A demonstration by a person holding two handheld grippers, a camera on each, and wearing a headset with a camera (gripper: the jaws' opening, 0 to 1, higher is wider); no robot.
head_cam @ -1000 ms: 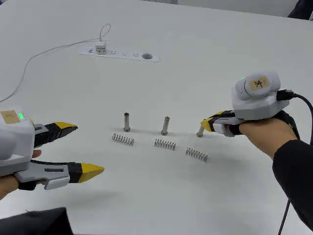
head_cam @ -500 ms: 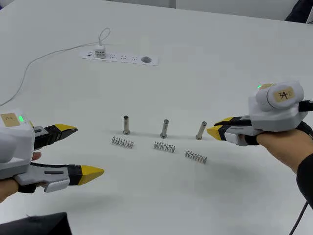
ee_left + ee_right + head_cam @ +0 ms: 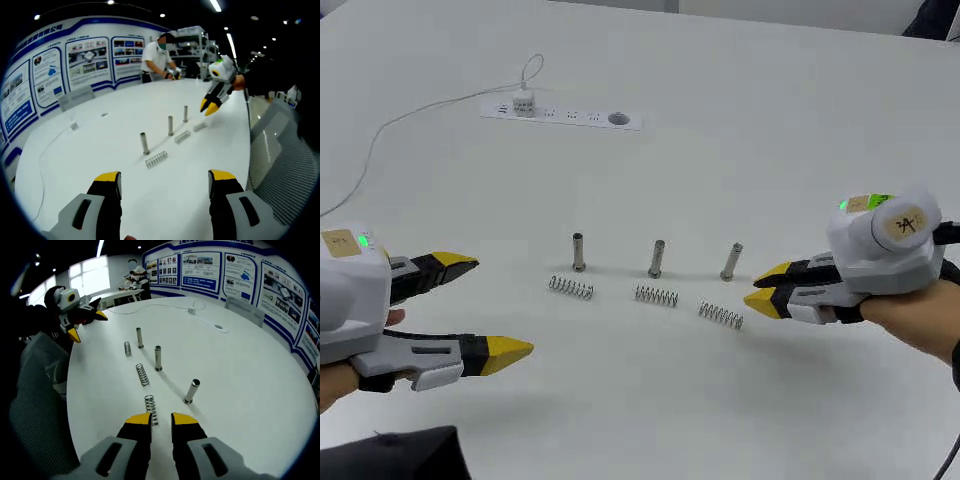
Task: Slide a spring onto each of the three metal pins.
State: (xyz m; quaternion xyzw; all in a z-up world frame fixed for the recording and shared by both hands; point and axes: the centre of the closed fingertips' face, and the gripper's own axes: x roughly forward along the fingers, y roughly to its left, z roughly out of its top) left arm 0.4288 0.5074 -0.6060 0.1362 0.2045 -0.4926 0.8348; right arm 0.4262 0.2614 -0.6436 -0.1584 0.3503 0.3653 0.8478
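Three metal pins stand upright in a row on the white table: left pin (image 3: 579,251), middle pin (image 3: 657,258), right pin (image 3: 731,261). A spring lies flat in front of each: left spring (image 3: 570,287), middle spring (image 3: 657,295), right spring (image 3: 720,315). My right gripper (image 3: 767,287) hovers just right of the right spring, slightly open and holding nothing. In the right gripper view that spring (image 3: 150,409) lies just ahead of the right gripper (image 3: 161,420), with the right pin (image 3: 191,391) beside it. My left gripper (image 3: 485,305) stays wide open and holding nothing, well left of the row.
A white power strip (image 3: 565,113) with a plug (image 3: 525,100) and a trailing cable lies at the back of the table. A person (image 3: 157,55) stands beyond the table's far end. A grey mesh seat (image 3: 40,390) sits off the table edge.
My right gripper has drawn back from the right pin, toward me and down beside the right spring, and its jaws have parted a little. The left gripper has not moved.
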